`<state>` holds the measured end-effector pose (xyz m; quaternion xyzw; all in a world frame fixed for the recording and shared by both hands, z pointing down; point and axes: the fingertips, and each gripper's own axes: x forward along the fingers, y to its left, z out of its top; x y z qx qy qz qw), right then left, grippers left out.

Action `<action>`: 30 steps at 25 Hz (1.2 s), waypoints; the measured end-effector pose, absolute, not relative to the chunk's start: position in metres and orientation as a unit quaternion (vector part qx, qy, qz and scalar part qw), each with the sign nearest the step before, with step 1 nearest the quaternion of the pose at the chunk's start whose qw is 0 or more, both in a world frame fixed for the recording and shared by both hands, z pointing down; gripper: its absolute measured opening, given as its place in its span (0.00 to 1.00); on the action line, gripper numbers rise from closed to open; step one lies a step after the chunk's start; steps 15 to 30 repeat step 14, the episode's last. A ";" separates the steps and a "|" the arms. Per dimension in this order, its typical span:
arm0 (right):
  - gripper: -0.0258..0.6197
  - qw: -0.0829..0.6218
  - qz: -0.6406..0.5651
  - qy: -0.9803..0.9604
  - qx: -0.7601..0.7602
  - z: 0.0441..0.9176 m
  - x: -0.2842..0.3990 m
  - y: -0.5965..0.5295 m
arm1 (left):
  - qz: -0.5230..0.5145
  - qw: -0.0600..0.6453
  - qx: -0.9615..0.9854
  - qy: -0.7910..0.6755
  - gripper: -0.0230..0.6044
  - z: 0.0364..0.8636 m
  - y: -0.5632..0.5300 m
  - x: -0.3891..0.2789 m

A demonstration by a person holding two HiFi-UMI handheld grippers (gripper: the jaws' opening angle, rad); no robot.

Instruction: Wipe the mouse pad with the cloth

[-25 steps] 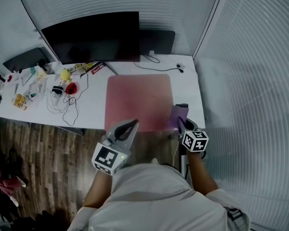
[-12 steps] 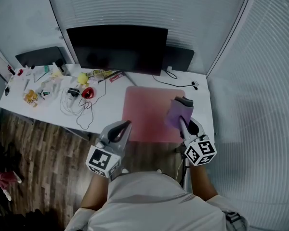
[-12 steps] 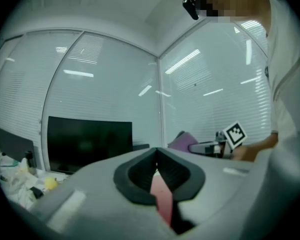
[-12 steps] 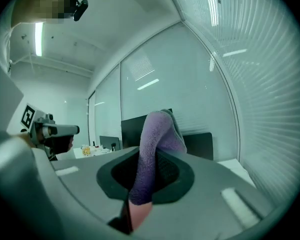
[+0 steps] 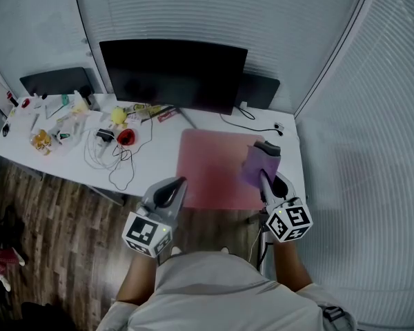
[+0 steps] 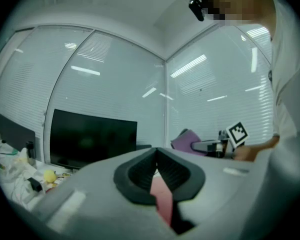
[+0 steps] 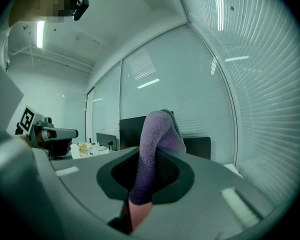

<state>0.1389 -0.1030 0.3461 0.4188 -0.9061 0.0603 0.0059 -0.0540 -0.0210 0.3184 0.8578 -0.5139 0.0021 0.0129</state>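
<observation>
Purple cloth [image 7: 157, 129] looks soft, limp, light — right claw [image 7: 152, 156] grips its bunched fold; left claw [image 6: 156, 156] clenched, empty, near the mouse pad [image 5: 214, 171].

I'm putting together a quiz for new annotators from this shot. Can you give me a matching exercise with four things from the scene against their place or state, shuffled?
Things
1. cloth
2. mouse pad
3. monitor
4. left tool

Place or state
A. dark screen, at the back of the desk
B. shut, nothing between its jaws
C. pink, lying flat on the desk
D. purple, clamped in the right tool

Pairs: 1-D, 2-C, 3-A, 4-B
</observation>
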 end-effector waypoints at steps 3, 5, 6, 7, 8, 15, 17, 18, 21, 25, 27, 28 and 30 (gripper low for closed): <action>0.11 0.013 0.064 -0.901 0.429 0.351 0.148 -0.106 | 0.003 0.018 0.861 -0.508 0.04 0.324 -0.023 -0.051; 0.11 0.014 0.068 -0.897 0.437 0.352 0.154 -0.110 | 0.005 0.020 0.862 -0.506 0.04 0.326 -0.026 -0.049; 0.11 0.014 0.071 -0.895 0.439 0.352 0.157 -0.111 | 0.005 0.022 0.863 -0.505 0.04 0.327 -0.027 -0.048; 0.11 0.014 0.073 -0.894 0.441 0.353 0.159 -0.111 | 0.006 0.023 0.863 -0.505 0.04 0.328 -0.028 -0.047; 0.11 0.014 0.075 -0.894 0.442 0.354 0.160 -0.111 | 0.007 0.024 0.863 -0.504 0.04 0.329 -0.029 -0.046; 0.11 0.021 0.083 -0.896 0.437 0.362 0.160 -0.114 | 0.010 0.025 0.868 -0.496 0.04 0.331 -0.037 -0.036; 0.11 0.021 0.083 -0.896 0.437 0.362 0.160 -0.114 | 0.010 0.025 0.868 -0.496 0.04 0.331 -0.037 -0.036; 0.11 0.021 0.083 -0.896 0.437 0.362 0.160 -0.114 | 0.010 0.025 0.868 -0.496 0.04 0.331 -0.037 -0.036; 0.11 0.021 0.083 -0.896 0.437 0.362 0.160 -0.114 | 0.010 0.025 0.868 -0.496 0.04 0.331 -0.037 -0.036; 0.11 0.021 0.083 -0.896 0.437 0.362 0.160 -0.114 | 0.010 0.025 0.868 -0.496 0.04 0.331 -0.037 -0.036; 0.11 0.021 0.083 -0.896 0.437 0.362 0.160 -0.114 | 0.010 0.025 0.868 -0.496 0.04 0.331 -0.037 -0.036; 0.11 0.021 0.083 -0.896 0.437 0.362 0.160 -0.114 | 0.010 0.025 0.868 -0.496 0.04 0.331 -0.037 -0.036; 0.11 0.021 0.083 -0.896 0.437 0.362 0.160 -0.114 | 0.010 0.025 0.868 -0.496 0.04 0.331 -0.037 -0.036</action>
